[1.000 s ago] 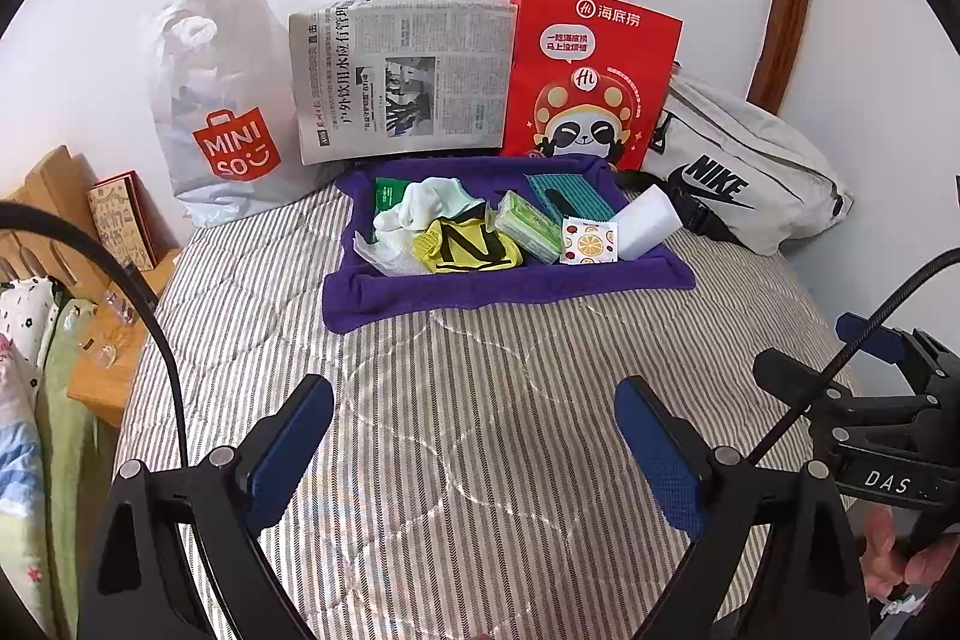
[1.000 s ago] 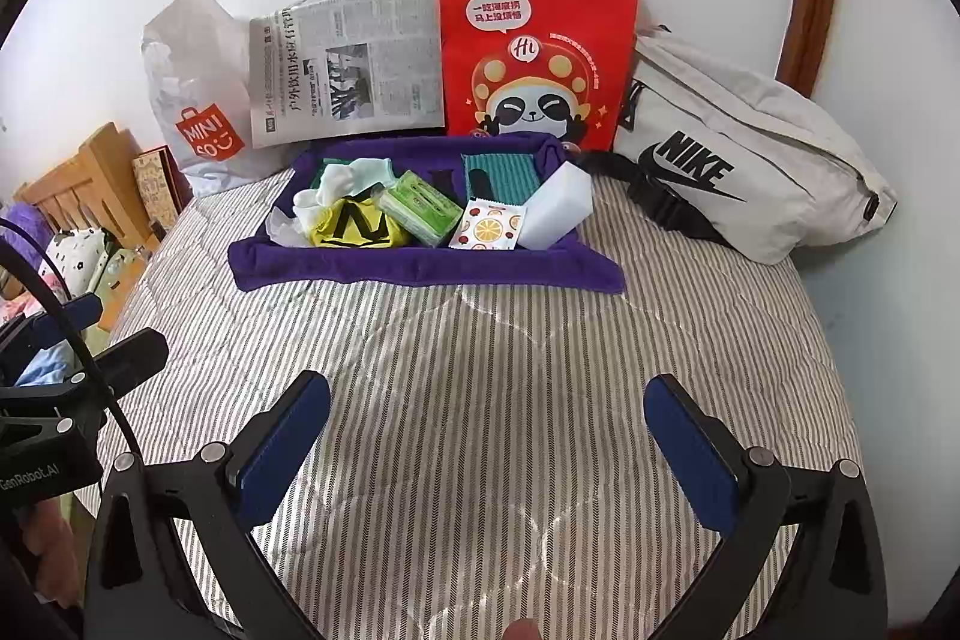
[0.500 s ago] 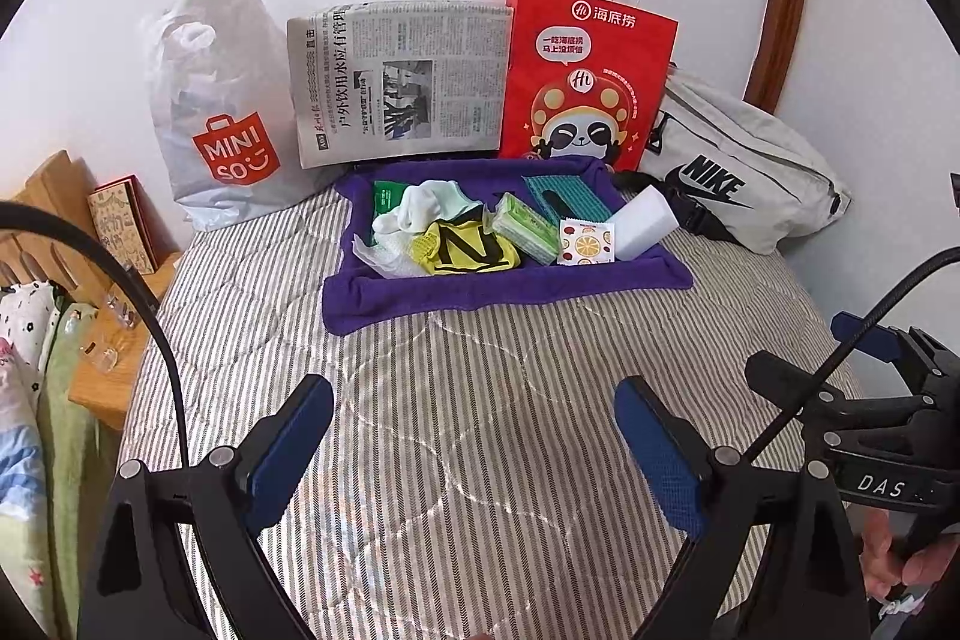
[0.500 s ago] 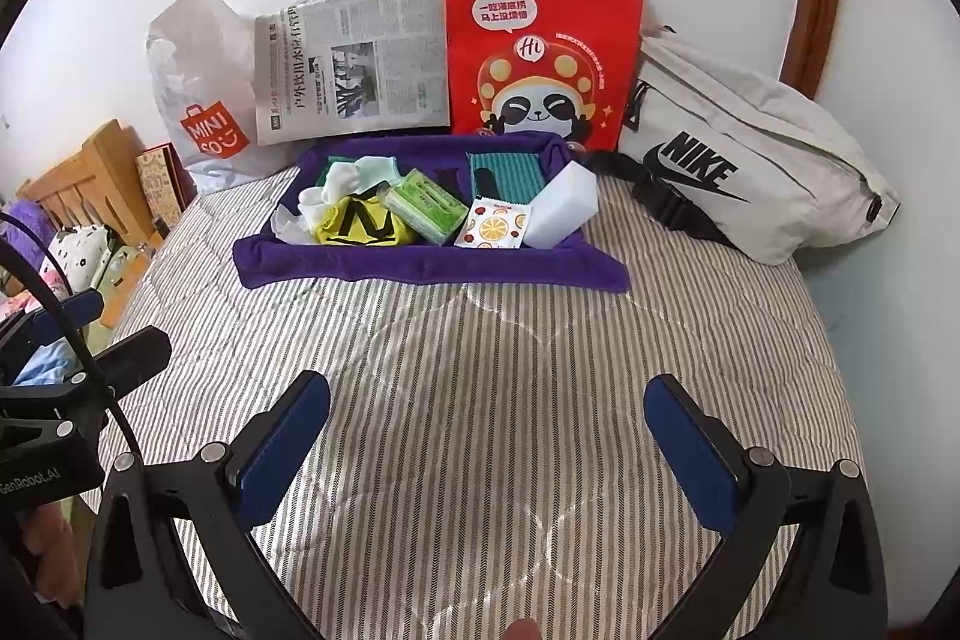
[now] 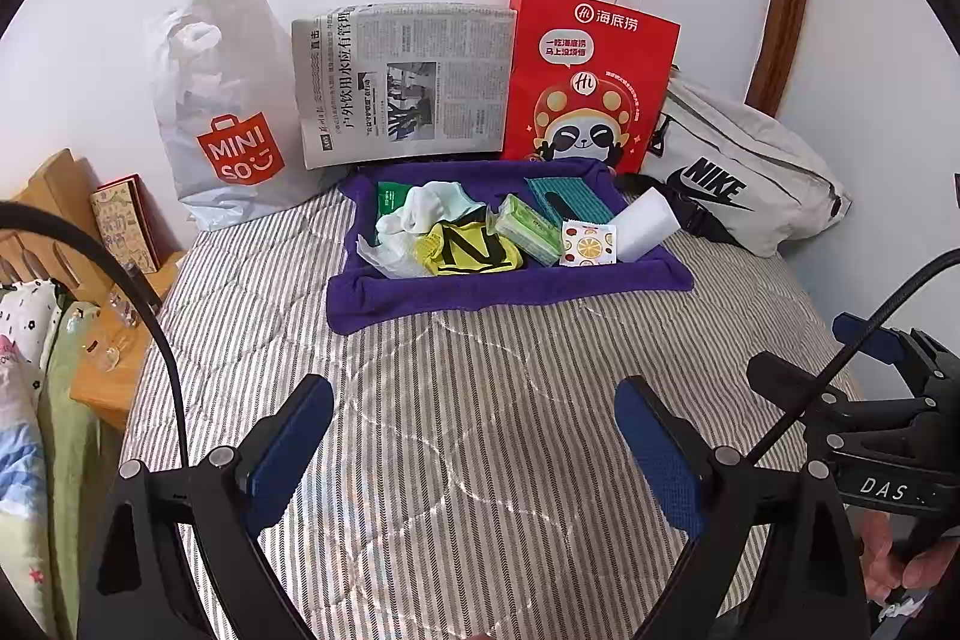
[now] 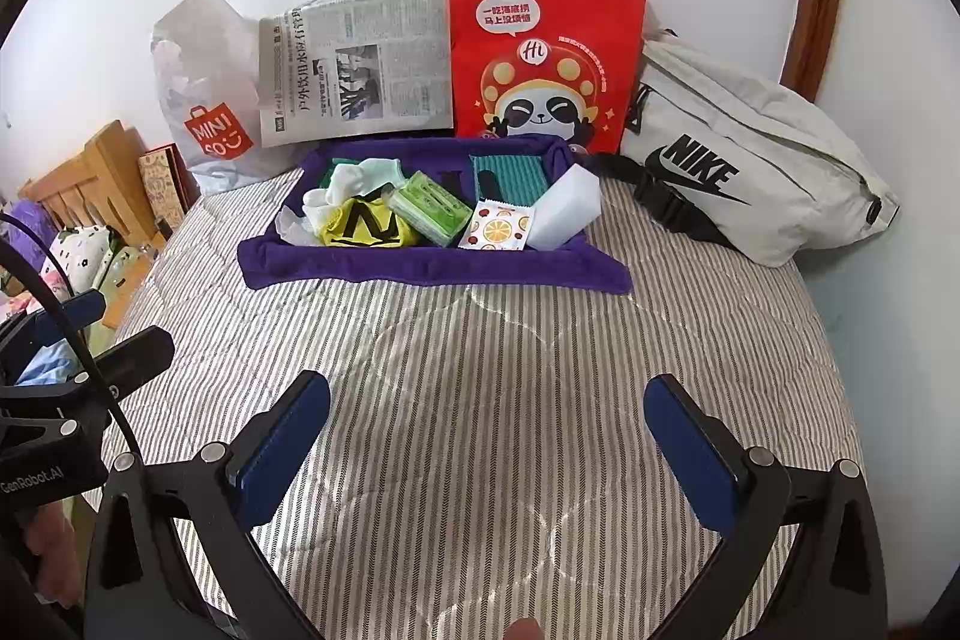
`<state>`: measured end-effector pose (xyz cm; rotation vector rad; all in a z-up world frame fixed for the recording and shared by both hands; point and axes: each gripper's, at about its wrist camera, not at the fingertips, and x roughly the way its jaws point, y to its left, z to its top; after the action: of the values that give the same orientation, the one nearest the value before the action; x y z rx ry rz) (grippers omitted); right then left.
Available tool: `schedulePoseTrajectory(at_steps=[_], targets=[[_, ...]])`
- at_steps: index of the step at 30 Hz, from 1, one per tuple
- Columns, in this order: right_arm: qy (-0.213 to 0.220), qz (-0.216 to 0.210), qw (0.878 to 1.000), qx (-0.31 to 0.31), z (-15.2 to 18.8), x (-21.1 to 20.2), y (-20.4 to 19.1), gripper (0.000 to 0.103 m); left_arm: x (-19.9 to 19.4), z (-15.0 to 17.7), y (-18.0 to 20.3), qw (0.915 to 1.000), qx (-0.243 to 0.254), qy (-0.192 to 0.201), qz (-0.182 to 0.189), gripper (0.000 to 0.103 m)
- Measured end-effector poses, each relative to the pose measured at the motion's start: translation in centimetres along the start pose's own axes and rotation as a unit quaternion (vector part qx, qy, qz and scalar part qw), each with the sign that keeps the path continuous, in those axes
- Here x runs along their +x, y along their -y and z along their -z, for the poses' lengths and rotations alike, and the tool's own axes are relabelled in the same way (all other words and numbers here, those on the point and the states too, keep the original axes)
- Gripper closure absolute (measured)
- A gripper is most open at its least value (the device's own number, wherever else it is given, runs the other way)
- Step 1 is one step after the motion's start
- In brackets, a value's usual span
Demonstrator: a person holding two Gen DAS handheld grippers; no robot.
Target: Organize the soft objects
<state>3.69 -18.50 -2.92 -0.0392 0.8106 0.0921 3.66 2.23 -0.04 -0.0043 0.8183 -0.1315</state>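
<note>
Little changes in the scene itself: across the last second both views rise slightly and tilt, so the bags at the wall sit a touch lower in frame, while nothing on the bed shifts. The soft things lie bunched on the purple towel at the far end of the striped bed: white socks, a yellow cloth with a black N, a green tissue pack, a fruit-print packet, a white sponge and a teal cloth.

The left claw and the right claw both hang released over bare bedding, well short of the towel, with nothing between their blue pads.

For the task, this means no item is in hand. The heap on the towel would fit either things gathered there or things waiting to be sorted into the bags behind; these views do not settle which.
</note>
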Motion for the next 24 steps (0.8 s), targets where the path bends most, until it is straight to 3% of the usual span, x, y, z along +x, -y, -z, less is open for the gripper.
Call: schedulePoseTrajectory(at_steps=[24], targets=[[-0.001,0.001,1.000,-0.002,0.13,-0.07,-0.11,0.000,-0.30,-0.01,-0.24,1.0000,0.000,0.001,0.000,0.008]])
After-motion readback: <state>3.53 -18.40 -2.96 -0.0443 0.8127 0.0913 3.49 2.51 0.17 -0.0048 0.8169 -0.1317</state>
